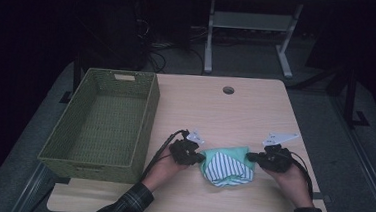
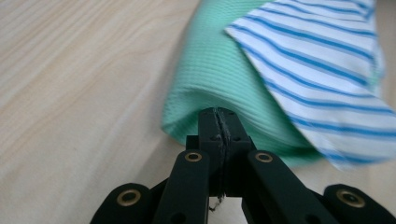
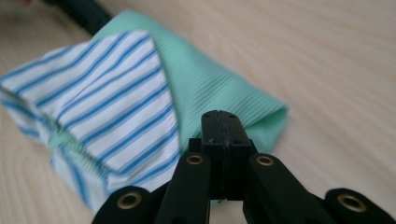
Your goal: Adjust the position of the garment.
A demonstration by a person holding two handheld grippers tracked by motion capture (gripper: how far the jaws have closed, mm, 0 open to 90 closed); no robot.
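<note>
A folded cloth (image 1: 227,166) — mint green on the outside, with a white panel striped in blue turned over its top — lay on the wooden counter (image 1: 225,118), near the front edge and between the two hands. The left tool (image 1: 200,157) met the cloth at its left end; in the left gripper view its jaws stood pressed together, with a thin edge of the green fabric (image 2: 210,79) pinched in the seam between them. The right tool (image 1: 250,157) met the cloth at its right end, and the right gripper view showed the same — jaws closed tight on the green fold (image 3: 224,98), the striped panel (image 3: 112,102) lying just beside them. Each tool rested low over the counter, with the person's plaid sleeves coming in from the bottom of the high view. A green woven basket (image 1: 147,128) stood at the left of the counter, well apart from the cloth.
</note>
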